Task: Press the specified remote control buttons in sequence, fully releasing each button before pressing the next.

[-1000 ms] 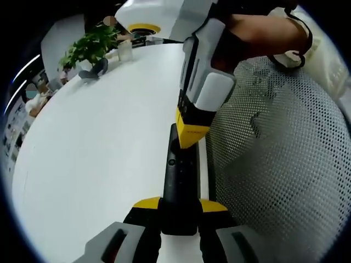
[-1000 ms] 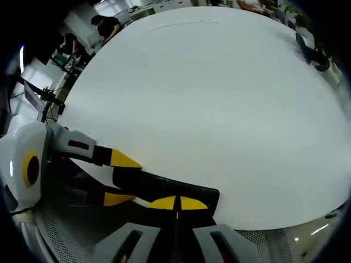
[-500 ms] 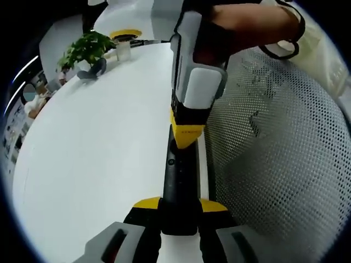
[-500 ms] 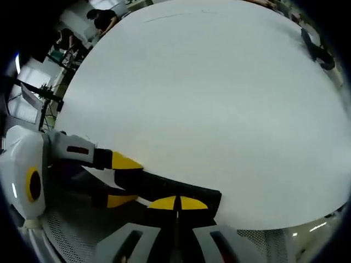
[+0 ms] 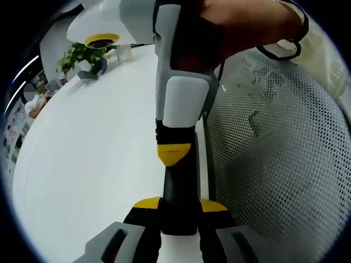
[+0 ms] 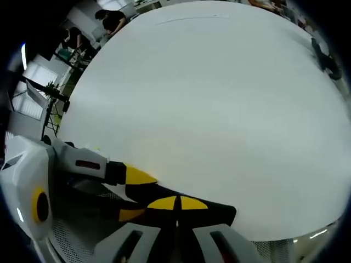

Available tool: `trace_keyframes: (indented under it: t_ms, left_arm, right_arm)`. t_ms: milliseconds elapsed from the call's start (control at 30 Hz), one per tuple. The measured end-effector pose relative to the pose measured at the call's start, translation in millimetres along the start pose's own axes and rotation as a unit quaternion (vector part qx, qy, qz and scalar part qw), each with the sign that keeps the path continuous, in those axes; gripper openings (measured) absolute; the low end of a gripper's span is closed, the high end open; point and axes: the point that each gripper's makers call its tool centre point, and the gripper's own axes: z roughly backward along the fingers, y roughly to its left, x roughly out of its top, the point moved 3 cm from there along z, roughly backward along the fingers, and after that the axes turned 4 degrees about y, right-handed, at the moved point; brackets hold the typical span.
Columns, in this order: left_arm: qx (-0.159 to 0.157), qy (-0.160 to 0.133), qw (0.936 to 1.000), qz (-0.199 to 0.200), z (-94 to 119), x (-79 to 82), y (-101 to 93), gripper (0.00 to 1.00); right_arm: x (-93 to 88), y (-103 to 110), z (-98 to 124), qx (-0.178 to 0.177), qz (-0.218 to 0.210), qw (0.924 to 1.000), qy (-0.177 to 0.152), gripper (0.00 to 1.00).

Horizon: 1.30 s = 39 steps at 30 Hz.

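A slim black remote (image 5: 180, 189) points away from me over the white table's (image 5: 98, 153) edge, and my left gripper (image 5: 180, 206) is shut on its near end. My right gripper (image 5: 174, 154) comes down from above, held by a hand, with its yellow tips together on the remote's top face, hiding the buttons there. In the right gripper view my right gripper (image 6: 176, 204) is shut, its tips resting on the remote (image 6: 218, 211). The left gripper (image 6: 133, 194) clamps the remote from the left.
A grey mesh chair back (image 5: 274, 164) stands close on the right of the remote. A potted plant (image 5: 82, 55), a white cup (image 5: 125, 52) and a dark object (image 5: 93, 71) sit at the table's far end. People (image 6: 112, 21) and equipment stand beyond the table.
My right gripper has slid along the remote toward the left gripper's jaws, and its tips now cover more of the remote's face. The left gripper still holds the remote in place.
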Motion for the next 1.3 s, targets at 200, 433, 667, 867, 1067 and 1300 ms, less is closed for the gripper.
trace_keyframes:
  t_ms: [200, 433, 667, 867, 1067, 1300]
  left_arm:
    - [-0.001, -0.002, 1.0000, 0.002, 0.1, 0.1, 0.4, 0.23]
    - [-0.003, -0.005, 1.0000, 0.007, -0.2, 0.7, 0.9, 0.23]
    - [-0.003, -0.005, 1.0000, 0.006, -0.2, 0.8, 1.0, 0.23]
    - [0.000, -0.003, 1.0000, 0.002, -0.3, 0.7, 0.4, 0.23]
    - [0.000, -0.003, 1.0000, 0.002, -0.3, 0.7, 0.7, 0.23]
    - [0.001, -0.004, 1.0000, 0.003, -0.3, 1.0, 0.5, 0.23]
  right_arm:
    - [0.8, -0.4, 0.6, -0.007, 0.000, 1.0000, -0.005, 0.00]
    - [1.6, -0.6, -0.3, -0.013, -0.001, 0.9999, -0.009, 0.00]
    - [1.8, -1.8, -0.2, 0.003, -0.012, 0.9998, -0.015, 0.00]
    - [-2.4, -2.9, 2.8, 0.024, -0.035, 0.9987, -0.029, 0.00]
    - [-11.0, -4.4, 6.4, 0.024, -0.035, 0.9988, -0.025, 0.00]
    - [-11.5, -2.8, 6.6, 0.023, -0.032, 0.9990, -0.023, 0.00]
